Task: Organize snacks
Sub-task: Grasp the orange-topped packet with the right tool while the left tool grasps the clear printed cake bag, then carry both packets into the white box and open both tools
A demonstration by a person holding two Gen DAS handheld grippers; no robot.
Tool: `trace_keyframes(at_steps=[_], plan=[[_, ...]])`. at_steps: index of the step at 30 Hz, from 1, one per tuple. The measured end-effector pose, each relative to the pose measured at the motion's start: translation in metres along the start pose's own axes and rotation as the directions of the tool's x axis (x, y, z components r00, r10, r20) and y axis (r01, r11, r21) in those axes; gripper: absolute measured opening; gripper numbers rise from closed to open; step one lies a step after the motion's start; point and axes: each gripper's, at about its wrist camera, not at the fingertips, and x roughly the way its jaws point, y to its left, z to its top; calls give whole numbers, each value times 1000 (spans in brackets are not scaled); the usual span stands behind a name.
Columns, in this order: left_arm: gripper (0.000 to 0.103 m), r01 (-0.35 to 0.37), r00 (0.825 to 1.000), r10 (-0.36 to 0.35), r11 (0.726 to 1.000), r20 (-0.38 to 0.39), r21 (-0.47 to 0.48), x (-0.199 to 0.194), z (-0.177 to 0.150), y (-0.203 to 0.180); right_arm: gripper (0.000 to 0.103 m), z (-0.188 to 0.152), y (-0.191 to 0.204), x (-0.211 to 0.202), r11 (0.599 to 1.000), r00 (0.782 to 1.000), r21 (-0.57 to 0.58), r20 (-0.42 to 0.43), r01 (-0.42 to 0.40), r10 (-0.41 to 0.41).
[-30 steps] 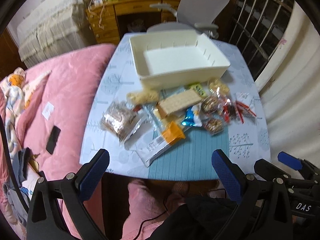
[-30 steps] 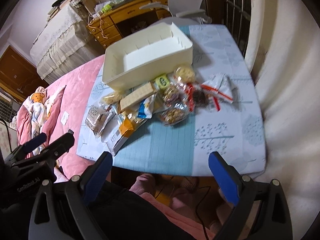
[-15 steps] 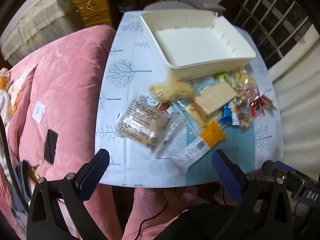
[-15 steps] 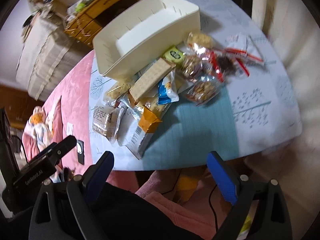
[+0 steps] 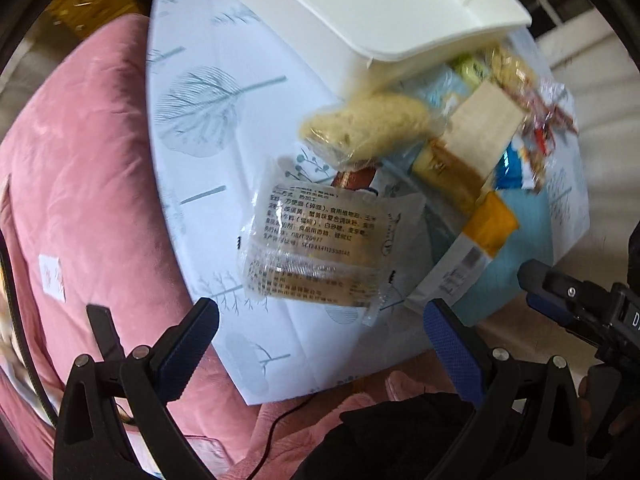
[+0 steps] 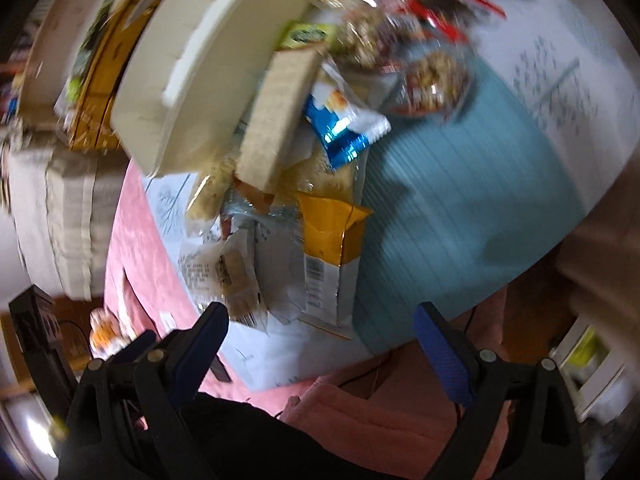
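Both grippers sit lower and nearer the snacks than before: left gripper [image 5: 320, 332] gapes above the crinkly clear packet [image 5: 320, 240]; right gripper [image 6: 322, 340] gapes near the glossy orange-white pouch [image 6: 330, 252].

Colours on the snack table

White bin [image 5: 400, 12]; pale tablecloth [image 5: 208, 92] printed with grey-blue trees, teal-striped on the right; pink quilt [image 5: 80, 184] left; clear packet [image 5: 320, 248] with black text; orange-and-white pouch [image 6: 332, 248]; blue wrapper [image 6: 340, 128]; blue finger pads [image 5: 452, 344].
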Motion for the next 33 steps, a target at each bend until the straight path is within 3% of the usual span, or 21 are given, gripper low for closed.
trace_keyframes(at_steps=[8, 15, 24, 26, 27, 30, 33], plan=[[102, 22, 991, -12, 997, -136, 69, 52, 37, 2, 90, 0, -15, 37, 984, 999, 172, 21, 36, -40], [102, 18, 985, 1, 994, -170, 109, 71, 51, -7, 79, 3, -13, 58, 976, 997, 203, 18, 76, -81], [103, 25, 984, -3, 993, -176, 119, 81, 58, -23, 59, 10, 4, 64, 976, 988, 166, 42, 139, -148], [103, 32, 985, -11, 992, -175, 119, 83, 55, -18, 42, 12, 9, 64, 975, 985, 166, 56, 149, -160], [102, 34, 985, -13, 992, -173, 120, 86, 55, -17, 39, 11, 9, 64, 976, 987, 168, 54, 138, -149], [98, 43, 981, -19, 992, -192, 118, 95, 60, -9, 39, 12, 8, 60, 974, 987, 176, 56, 140, -152], [83, 60, 982, -34, 989, -188, 135, 89, 59, -17, 39, 5, 2, 52, 973, 986, 182, 66, 139, -153]])
